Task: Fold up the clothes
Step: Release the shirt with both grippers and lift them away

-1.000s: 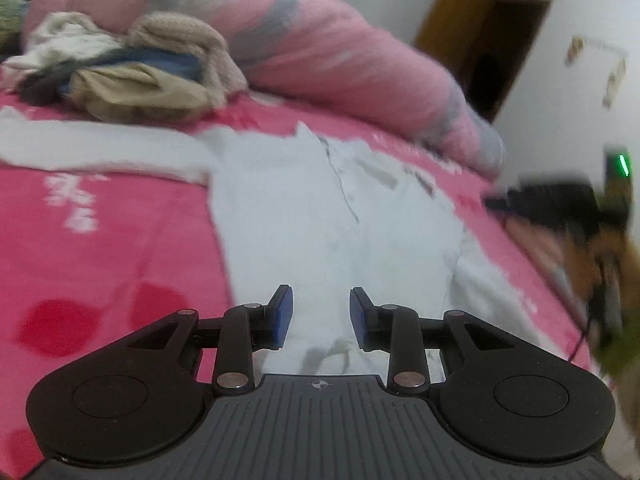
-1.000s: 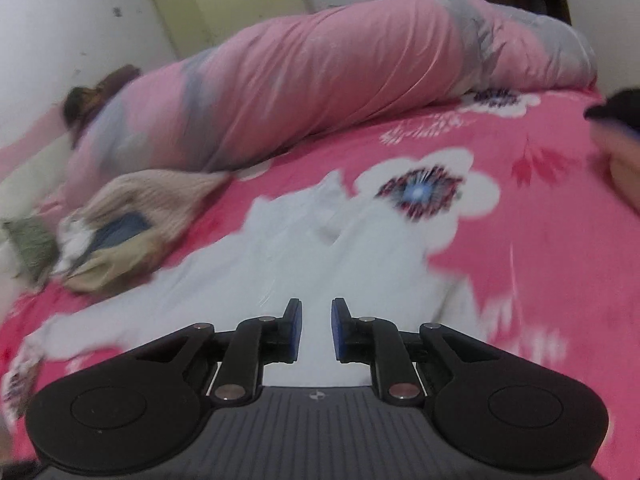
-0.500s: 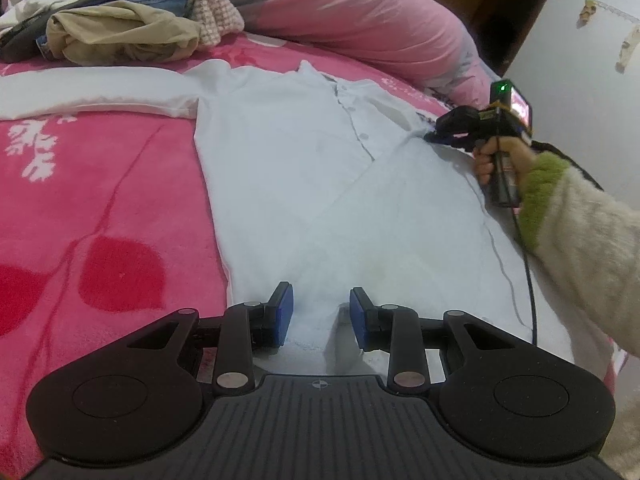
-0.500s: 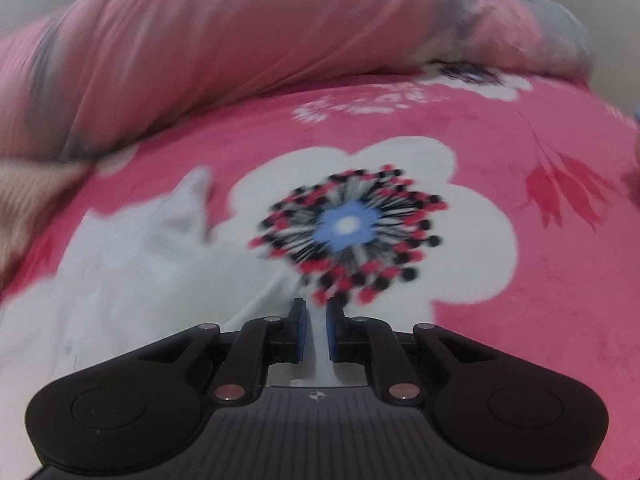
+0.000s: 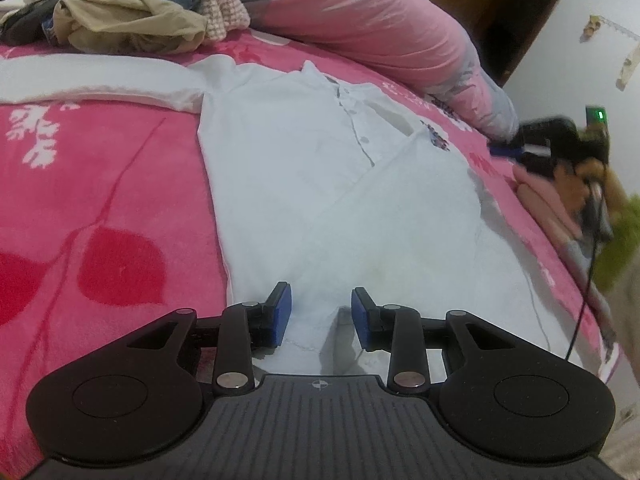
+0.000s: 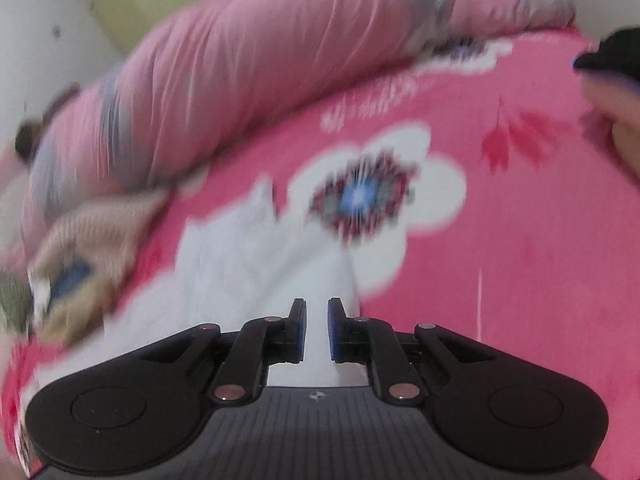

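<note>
A white button-up shirt (image 5: 320, 160) lies face up on the pink flowered bedspread (image 5: 100, 200), one sleeve (image 5: 100, 80) stretched out to the left. My left gripper (image 5: 320, 312) hovers open over the shirt's hem, with nothing between its blue pads. The right gripper (image 5: 502, 150) shows blurred at the right, just off the shirt's shoulder. In the right wrist view the gripper (image 6: 317, 328) has its fingers a narrow gap apart. The white shirt (image 6: 224, 280) shows in that gap. Motion blur hides whether they pinch it.
A pile of crumpled clothes (image 5: 128, 20) sits at the back left. A rolled pink-and-grey quilt (image 5: 360, 20) runs along the far side of the bed. A person's green-cuffed sleeve (image 5: 624, 236) and a black cable (image 5: 588, 280) are at the right edge. A dark doorway (image 5: 516, 12) stands behind.
The right gripper, which was at the shirt's shoulder half a second ago, has drawn back to the right. The shirt lies as before, and the left gripper has hardly moved.
</note>
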A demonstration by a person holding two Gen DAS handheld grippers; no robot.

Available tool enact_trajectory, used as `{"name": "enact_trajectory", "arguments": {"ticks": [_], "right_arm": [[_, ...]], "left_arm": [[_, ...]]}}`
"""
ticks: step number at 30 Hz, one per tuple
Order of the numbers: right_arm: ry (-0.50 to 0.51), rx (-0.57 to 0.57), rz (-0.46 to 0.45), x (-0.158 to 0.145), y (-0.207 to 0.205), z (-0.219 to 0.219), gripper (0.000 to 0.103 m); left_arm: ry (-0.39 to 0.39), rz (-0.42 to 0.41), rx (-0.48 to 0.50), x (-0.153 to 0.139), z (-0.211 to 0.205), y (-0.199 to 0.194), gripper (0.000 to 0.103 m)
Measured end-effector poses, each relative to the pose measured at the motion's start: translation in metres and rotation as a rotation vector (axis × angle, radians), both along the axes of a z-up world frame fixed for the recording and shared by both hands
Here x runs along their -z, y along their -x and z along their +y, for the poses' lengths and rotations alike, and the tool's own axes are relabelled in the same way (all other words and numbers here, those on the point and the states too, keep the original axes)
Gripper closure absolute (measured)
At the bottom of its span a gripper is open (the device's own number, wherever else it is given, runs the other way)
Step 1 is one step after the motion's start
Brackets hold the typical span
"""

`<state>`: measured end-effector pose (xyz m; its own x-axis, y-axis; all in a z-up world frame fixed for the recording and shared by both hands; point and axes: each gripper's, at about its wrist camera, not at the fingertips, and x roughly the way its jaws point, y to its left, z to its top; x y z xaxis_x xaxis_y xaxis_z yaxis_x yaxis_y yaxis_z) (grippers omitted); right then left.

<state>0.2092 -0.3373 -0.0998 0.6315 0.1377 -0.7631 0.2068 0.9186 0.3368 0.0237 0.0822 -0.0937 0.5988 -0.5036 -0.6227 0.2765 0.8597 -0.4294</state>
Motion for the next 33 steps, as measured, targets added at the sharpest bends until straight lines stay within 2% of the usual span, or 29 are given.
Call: {"name": "enact_trajectory", "arguments": {"ticks": [4,7,9,10,11,16,25,28,33], "right_arm": [[-0.027,-0.034,0.042,-0.005,0.027,0.002,0.093],[0.018,-0.022,0.016,-0.007,0.034,0.011,0.091],[0.059,-0.033,-0.030,-0.028,0.042,0.022,0.091],[0.077,-0.049,-0.055,-0.039,0.046,0.028,0.091],[0.095,-0.065,-0.080,-0.050,0.050,0.034,0.091],[0.102,-0.190,-0.179,-0.093,0.063,0.081,0.090],[0.037,-0.416,-0.205,-0.115,0.044,0.197,0.089],[0.029,-0.474,-0.189,-0.111,0.037,0.238,0.089],[0.009,-0.532,-0.139,-0.097,0.034,0.282,0.088]], "left_arm": [[-0.001,-0.003,-0.017,0.000,0.000,0.003,0.069],[0.017,-0.001,-0.044,-0.004,0.003,0.005,0.068],[0.045,-0.008,-0.072,-0.009,0.010,0.008,0.058],[0.066,-0.025,-0.092,-0.014,0.016,0.009,0.046],[0.087,-0.041,-0.112,-0.018,0.023,0.011,0.041],[0.168,-0.092,-0.243,-0.034,0.064,0.007,0.040],[0.243,-0.110,-0.736,-0.038,0.172,-0.032,0.039],[0.223,-0.132,-0.940,-0.035,0.205,-0.057,0.039],[0.194,-0.101,-1.157,-0.022,0.247,-0.109,0.039]]}}
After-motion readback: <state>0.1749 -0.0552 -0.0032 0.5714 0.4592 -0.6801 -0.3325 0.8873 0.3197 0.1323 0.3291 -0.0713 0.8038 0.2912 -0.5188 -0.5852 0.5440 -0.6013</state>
